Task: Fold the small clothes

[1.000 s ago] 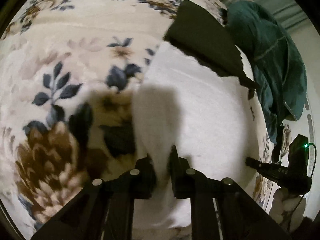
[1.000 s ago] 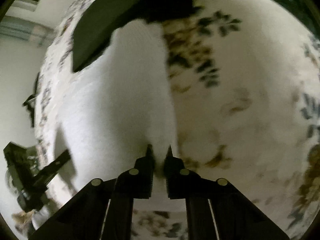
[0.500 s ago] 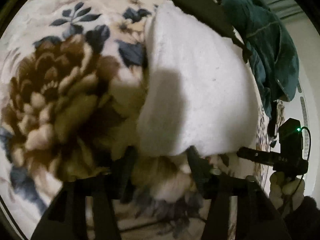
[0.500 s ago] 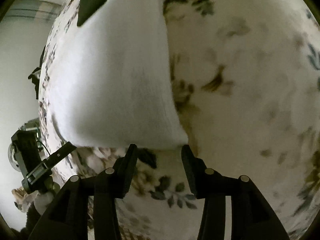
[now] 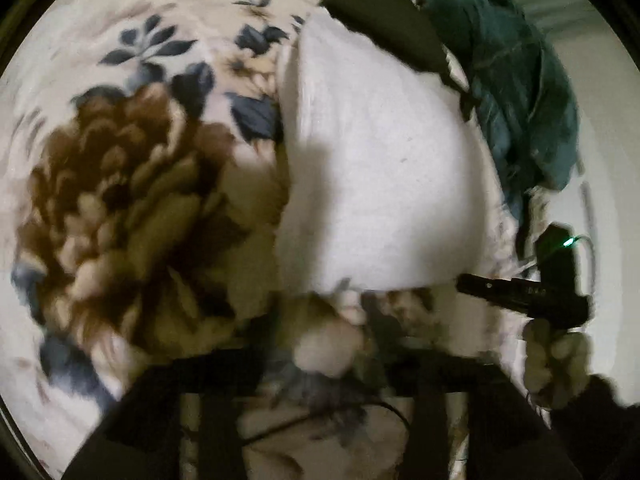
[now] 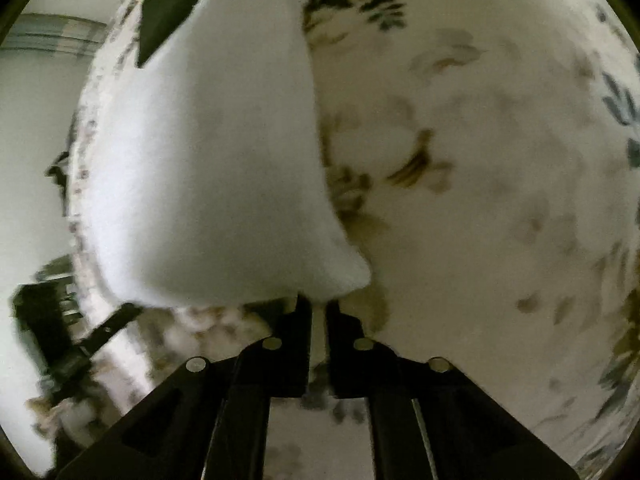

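A white fluffy cloth (image 5: 380, 168) lies folded flat on the floral blanket (image 5: 132, 184); it also shows in the right wrist view (image 6: 208, 168). My left gripper (image 5: 320, 360) is open and empty, just short of the cloth's near edge. My right gripper (image 6: 318, 308) has its jaws almost together at the cloth's near right corner; the cloth's edge sits right at the fingertips, and I cannot tell whether they pinch it. The right gripper also appears at the right of the left wrist view (image 5: 520, 292).
A dark folded garment (image 5: 384, 20) lies at the far end of the white cloth, also visible in the right wrist view (image 6: 172, 4). A teal garment (image 5: 520, 92) is heaped at the far right, near the blanket's edge.
Both grippers let go of the white cloth and drew back. The right gripper's jaws, open half a second ago, have since come together at the cloth's corner. The left stays open.
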The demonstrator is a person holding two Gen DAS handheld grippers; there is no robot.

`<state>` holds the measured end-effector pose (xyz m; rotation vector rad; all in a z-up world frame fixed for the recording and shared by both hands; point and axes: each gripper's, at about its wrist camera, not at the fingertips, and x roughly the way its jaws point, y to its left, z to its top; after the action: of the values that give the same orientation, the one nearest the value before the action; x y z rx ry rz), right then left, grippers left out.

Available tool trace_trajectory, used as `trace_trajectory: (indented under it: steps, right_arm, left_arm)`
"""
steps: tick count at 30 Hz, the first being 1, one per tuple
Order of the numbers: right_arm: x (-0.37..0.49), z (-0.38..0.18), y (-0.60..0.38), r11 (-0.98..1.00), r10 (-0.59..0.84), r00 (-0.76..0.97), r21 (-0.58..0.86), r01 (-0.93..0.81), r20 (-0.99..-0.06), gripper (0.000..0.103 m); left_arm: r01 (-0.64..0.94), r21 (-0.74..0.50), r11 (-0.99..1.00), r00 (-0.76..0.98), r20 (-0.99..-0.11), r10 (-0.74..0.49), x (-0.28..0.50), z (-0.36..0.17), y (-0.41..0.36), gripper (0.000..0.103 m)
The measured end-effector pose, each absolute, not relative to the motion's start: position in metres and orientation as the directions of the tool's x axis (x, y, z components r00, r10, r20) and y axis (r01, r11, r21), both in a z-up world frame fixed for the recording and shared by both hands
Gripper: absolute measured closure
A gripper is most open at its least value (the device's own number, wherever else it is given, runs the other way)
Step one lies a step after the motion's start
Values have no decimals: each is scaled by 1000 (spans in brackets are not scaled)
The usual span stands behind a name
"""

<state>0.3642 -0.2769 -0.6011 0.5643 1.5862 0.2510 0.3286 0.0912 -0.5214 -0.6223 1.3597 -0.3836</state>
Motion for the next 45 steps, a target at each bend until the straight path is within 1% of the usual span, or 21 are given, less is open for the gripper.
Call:
trace_trajectory:
  steps: [1, 2, 3, 6, 11, 12, 13, 14, 15, 18, 19, 20, 21, 22, 24, 28, 32, 36, 39, 42, 45]
  right_arm:
    - [366, -596, -285, 828, 524, 22, 516, 220, -851, 50]
    - [369, -592, -296, 797, 558, 61, 555, 239, -827, 37]
    - [375, -592, -304, 770, 585, 86, 586, 251, -806, 32]
    - [405, -608, -313, 708, 660, 97, 660, 251, -745, 26]
    - [454, -661, -296, 583, 792, 17, 766, 271, -610, 26]
    - [462, -672, -289, 557, 818, -14, 787, 264, -574, 26]
    - [464, -676, -287, 545, 829, -25, 798, 258, -558, 26]
    - [468, -679, -281, 533, 840, -39, 809, 246, -542, 22]
    - [471, -680, -276, 516, 853, -48, 824, 235, -520, 22]
    - [478, -684, -263, 499, 864, -61, 835, 233, -500, 22]
    - [479, -684, -260, 498, 864, -56, 833, 239, -501, 23]
    - [480, -683, -257, 497, 864, -46, 833, 241, -502, 26]
    - [479, -681, -255, 497, 863, -36, 835, 237, -504, 44]
    - [478, -679, -255, 503, 858, -24, 830, 241, -513, 53]
    - [474, -669, -258, 514, 848, 0, 824, 241, -529, 60]
    - [470, -638, -257, 544, 825, 37, 810, 217, -564, 63]
    - [480, -579, -263, 542, 825, 91, 827, 149, -557, 63]
    - [512, -514, -272, 546, 818, 167, 835, 77, -550, 63]
    - [554, -477, -286, 557, 803, 237, 830, 26, -546, 63]
    - [610, -463, -298, 573, 778, 305, 820, 14, -549, 63]
    - [668, -485, -306, 588, 756, 326, 808, 40, -567, 63]
  left_arm:
    - [-124, -659, 742, 209, -748, -630, 329, -519, 100, 27]
    - [-156, -694, 703, 249, -716, -652, 332, -519, 108, 22]
    - [-183, -725, 664, 286, -685, -670, 340, -521, 115, 22]
    - [-217, -781, 586, 329, -624, -709, 382, -540, 117, 22]
    - [-202, -795, 572, 248, -607, -755, 447, -583, 92, 22]
    - [-192, -792, 580, 225, -610, -759, 456, -588, 86, 20]
    - [-176, -798, 577, 214, -603, -769, 462, -590, 83, 17]
    - [-168, -803, 572, 207, -596, -776, 466, -589, 81, 12]
    - [-164, -805, 570, 199, -593, -780, 470, -588, 77, 10]
    - [-141, -802, 581, 195, -597, -778, 475, -583, 66, 10]
    - [-133, -804, 580, 203, -595, -778, 475, -581, 64, 11]
    - [-119, -809, 576, 210, -587, -782, 474, -576, 61, 35]
    - [-112, -802, 587, 214, -596, -774, 474, -572, 56, 59]
    - [-104, -800, 591, 227, -598, -769, 473, -567, 55, 59]
    - [-86, -794, 601, 258, -601, -757, 471, -554, 57, 65]
    - [-39, -793, 608, 280, -593, -755, 466, -519, 56, 67]
    - [10, -801, 599, 309, -567, -763, 478, -472, 52, 67]
    - [86, -804, 588, 349, -529, -774, 521, -414, 44, 66]
    - [124, -798, 590, 376, -513, -772, 576, -385, 33, 65]
    - [147, -772, 618, 397, -526, -752, 638, -379, 23, 63]
    - [127, -752, 646, 384, -563, -731, 698, -409, 16, 62]
